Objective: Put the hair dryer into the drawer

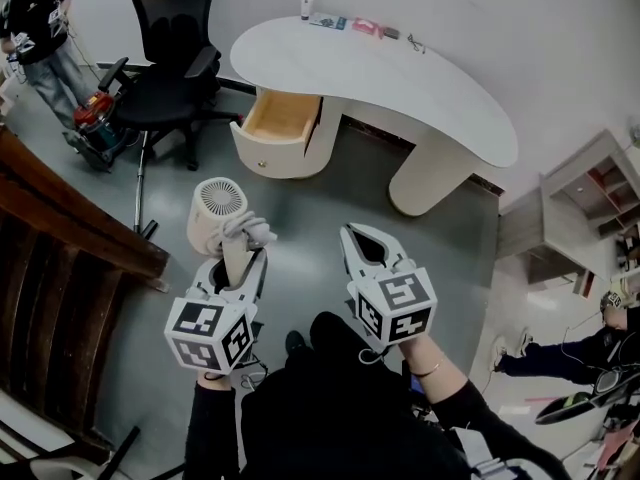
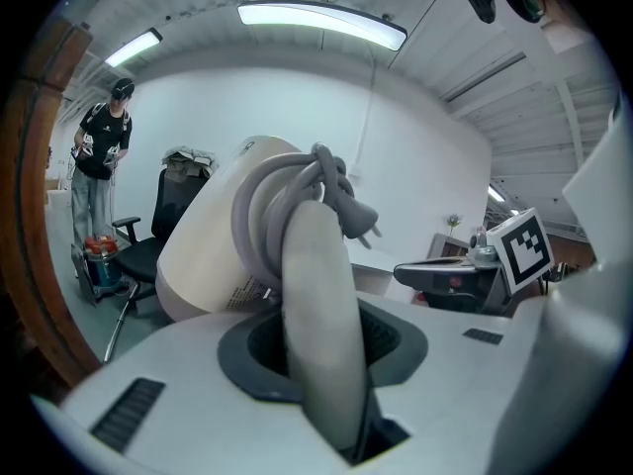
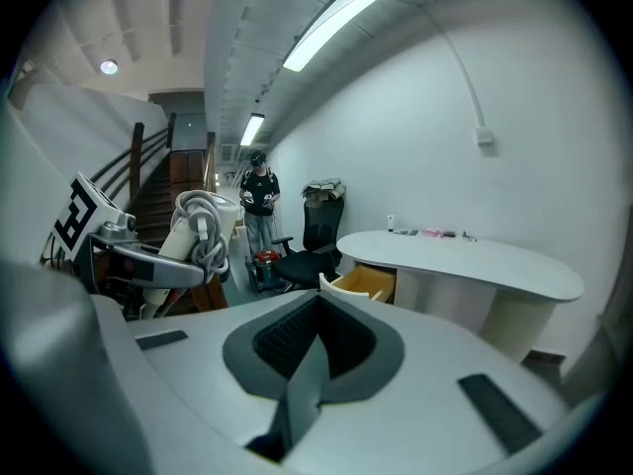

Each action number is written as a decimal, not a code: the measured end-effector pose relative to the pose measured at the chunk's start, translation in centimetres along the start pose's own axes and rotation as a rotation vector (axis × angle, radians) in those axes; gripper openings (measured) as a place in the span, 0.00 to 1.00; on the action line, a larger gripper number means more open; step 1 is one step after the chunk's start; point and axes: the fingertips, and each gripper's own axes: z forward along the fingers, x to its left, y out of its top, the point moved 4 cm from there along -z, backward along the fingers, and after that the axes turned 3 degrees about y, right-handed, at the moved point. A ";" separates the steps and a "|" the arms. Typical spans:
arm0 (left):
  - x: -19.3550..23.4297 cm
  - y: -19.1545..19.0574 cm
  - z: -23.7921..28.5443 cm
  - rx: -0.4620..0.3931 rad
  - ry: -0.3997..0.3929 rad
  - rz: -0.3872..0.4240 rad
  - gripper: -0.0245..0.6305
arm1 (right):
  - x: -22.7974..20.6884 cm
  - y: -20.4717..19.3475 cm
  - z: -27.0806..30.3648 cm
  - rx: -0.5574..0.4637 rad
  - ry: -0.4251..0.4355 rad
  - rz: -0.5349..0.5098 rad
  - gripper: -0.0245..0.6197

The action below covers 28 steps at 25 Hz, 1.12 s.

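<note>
One hair dryer point(image 1: 218, 208), with a cream round body, a grilled end and a grey cord wound around its pale handle, is clamped by the handle in the left gripper point(image 1: 238, 266), above the floor and well apart from the open drawer point(image 1: 280, 118) under the white bench point(image 1: 400, 78). The right gripper point(image 1: 365, 243) has its jaws together, empty.

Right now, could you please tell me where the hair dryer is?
The hair dryer is lower left in the head view, clamped by its handle in the left gripper, short of the open drawer.
</note>
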 end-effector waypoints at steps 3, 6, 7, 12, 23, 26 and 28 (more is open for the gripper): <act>-0.1 -0.1 0.2 0.007 -0.007 0.007 0.22 | -0.2 -0.2 -0.3 0.006 -0.012 0.002 0.04; -0.2 -0.1 0.6 0.013 -0.013 0.013 0.22 | -0.6 -0.4 -0.3 0.014 -0.025 0.000 0.04; -0.1 -0.1 0.8 0.013 -0.014 0.014 0.22 | -0.8 -0.4 -0.2 0.017 -0.029 -0.001 0.04; 0.5 0.3 2.1 0.015 -0.010 0.008 0.22 | -1.7 -0.4 0.9 0.026 -0.036 0.007 0.04; 3.5 2.4 7.7 0.038 0.009 -0.003 0.22 | -5.2 1.1 6.3 0.056 -0.020 0.003 0.04; 4.3 3.1 9.7 0.044 0.020 -0.006 0.22 | -6.8 1.7 8.1 0.063 -0.016 0.007 0.04; 5.0 3.6 11.1 0.050 0.029 -0.009 0.22 | -7.8 2.1 9.4 0.066 -0.013 0.008 0.04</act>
